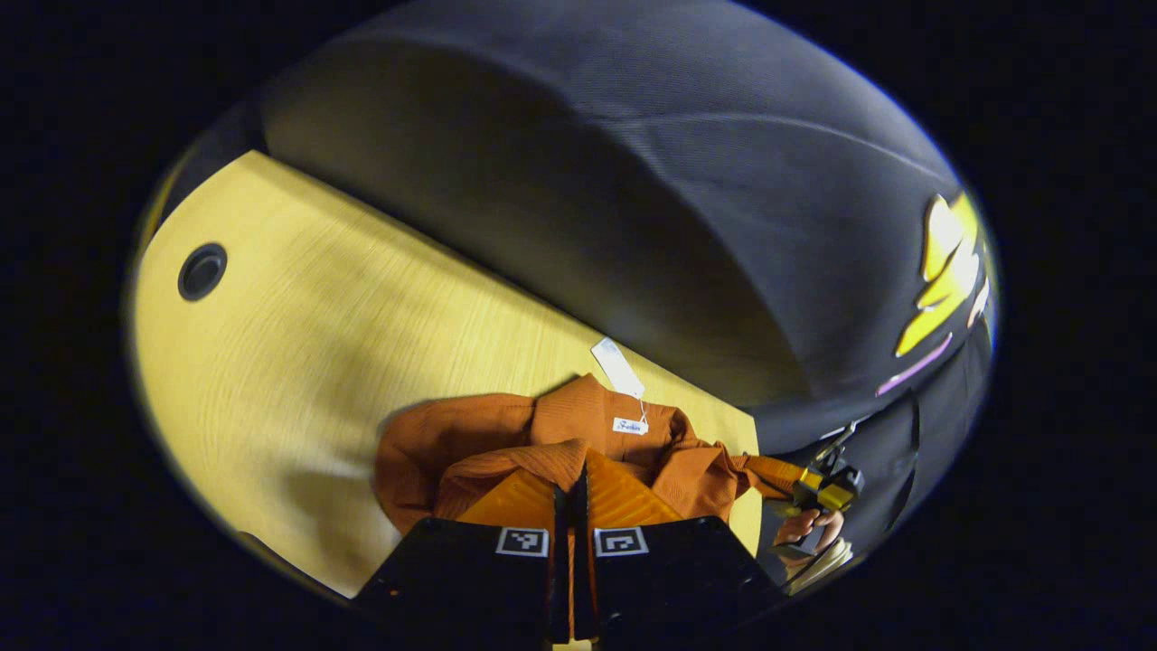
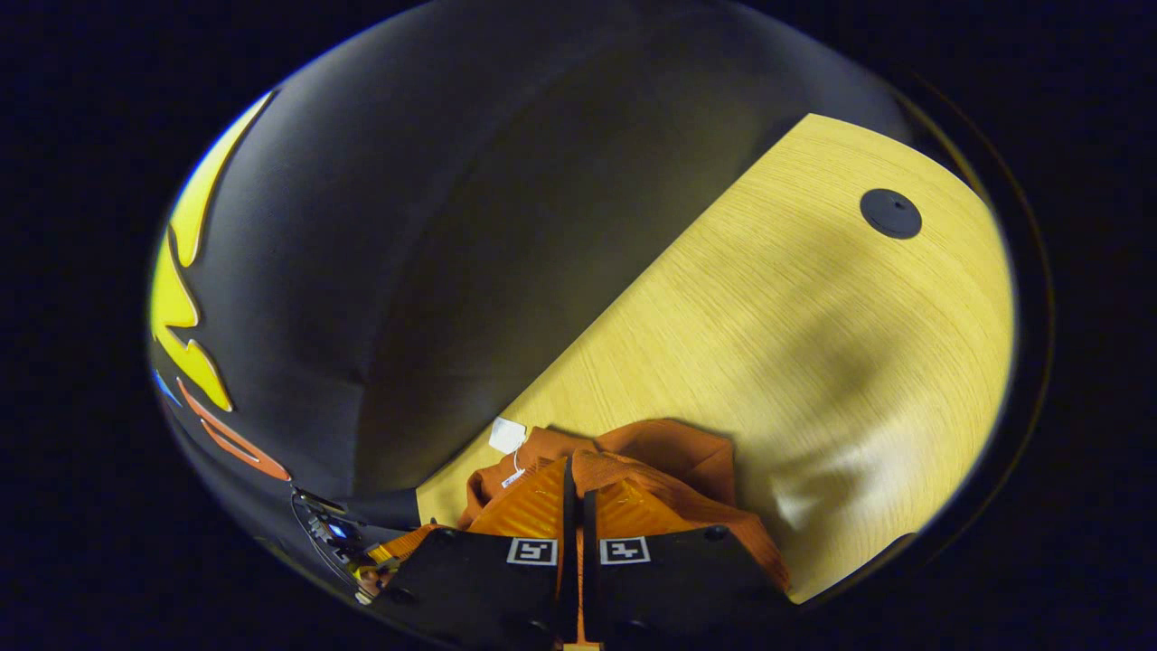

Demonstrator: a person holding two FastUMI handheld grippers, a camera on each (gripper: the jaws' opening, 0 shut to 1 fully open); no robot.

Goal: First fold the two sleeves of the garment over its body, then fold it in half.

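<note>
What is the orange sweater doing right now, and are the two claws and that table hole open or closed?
orange sweater: bunched up, lifted at both ends, not folded flat
left claw: shut on a fold of the sweater
right claw: shut on a fold of the sweater
paper tag: hanging loose from the collar
left table hole: open
right table hole: capped

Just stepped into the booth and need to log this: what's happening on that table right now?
A person is folding an orange garment on a wooden table, a two-finger gripper in each hand. The left gripper and the right gripper each have both fingers closed on a fold of the fabric. A white tag hangs at the collar. The garment lies bunched, not yet neatly folded.
</note>
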